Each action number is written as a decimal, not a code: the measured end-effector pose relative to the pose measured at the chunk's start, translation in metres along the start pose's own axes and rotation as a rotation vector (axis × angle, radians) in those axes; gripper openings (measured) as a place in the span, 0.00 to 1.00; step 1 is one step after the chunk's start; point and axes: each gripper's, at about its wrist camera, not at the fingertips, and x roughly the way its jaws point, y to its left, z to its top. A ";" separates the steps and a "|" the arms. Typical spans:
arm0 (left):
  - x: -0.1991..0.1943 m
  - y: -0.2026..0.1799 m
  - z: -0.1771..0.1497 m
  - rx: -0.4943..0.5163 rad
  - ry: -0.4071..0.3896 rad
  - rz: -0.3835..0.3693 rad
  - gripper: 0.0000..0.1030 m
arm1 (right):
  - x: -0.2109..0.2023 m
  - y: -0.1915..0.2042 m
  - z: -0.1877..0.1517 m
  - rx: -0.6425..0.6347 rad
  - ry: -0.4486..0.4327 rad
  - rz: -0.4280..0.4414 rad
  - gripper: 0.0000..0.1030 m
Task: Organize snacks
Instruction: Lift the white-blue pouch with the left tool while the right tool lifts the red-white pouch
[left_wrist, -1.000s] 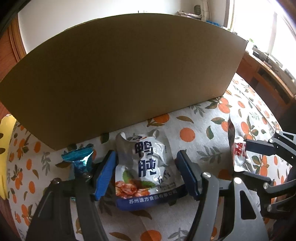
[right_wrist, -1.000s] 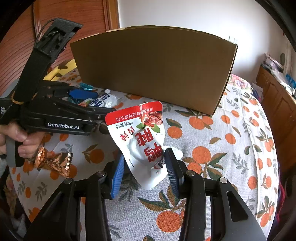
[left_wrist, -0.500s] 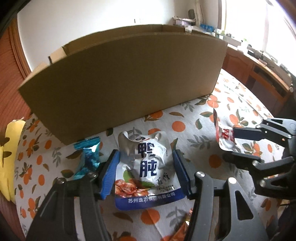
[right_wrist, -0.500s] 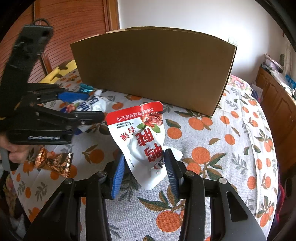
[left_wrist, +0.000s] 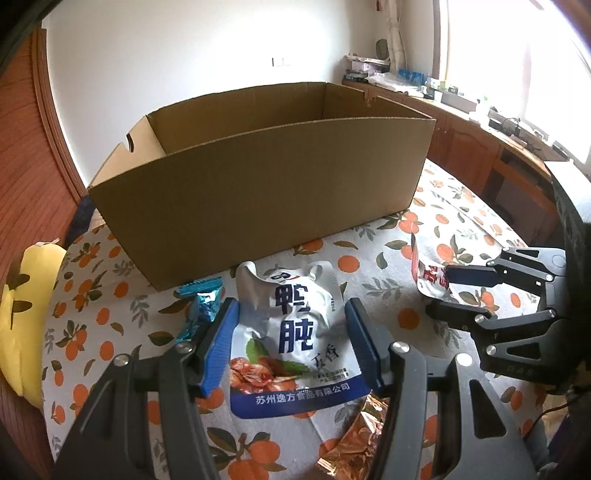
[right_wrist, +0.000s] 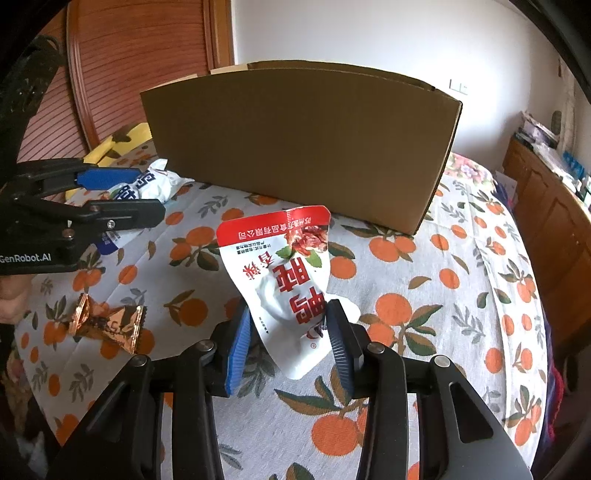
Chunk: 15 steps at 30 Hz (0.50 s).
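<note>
Lifted since a second ago, the left gripper now looks over the cardboard box rim, jaws having just closed onto the blue-banded pouch between them.
Right gripper clenches the red-banded pouch by its lower end, box beyond its tips. Both look light, soft, slick; grip the flat sealed edges.

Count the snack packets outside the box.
4: blue pouch in left claw, red pouch in right claw, teal wrapper beside, copper wrapper nearer. Box interior partly hidden.
</note>
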 end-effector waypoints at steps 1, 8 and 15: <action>-0.002 0.000 0.000 -0.001 -0.003 -0.002 0.56 | -0.002 0.001 -0.001 0.001 -0.001 0.002 0.39; -0.012 -0.003 0.007 -0.003 -0.030 -0.005 0.56 | -0.018 0.010 0.006 -0.016 -0.030 0.006 0.39; -0.033 0.002 0.022 -0.014 -0.093 0.005 0.56 | -0.037 0.015 0.021 -0.038 -0.071 0.014 0.39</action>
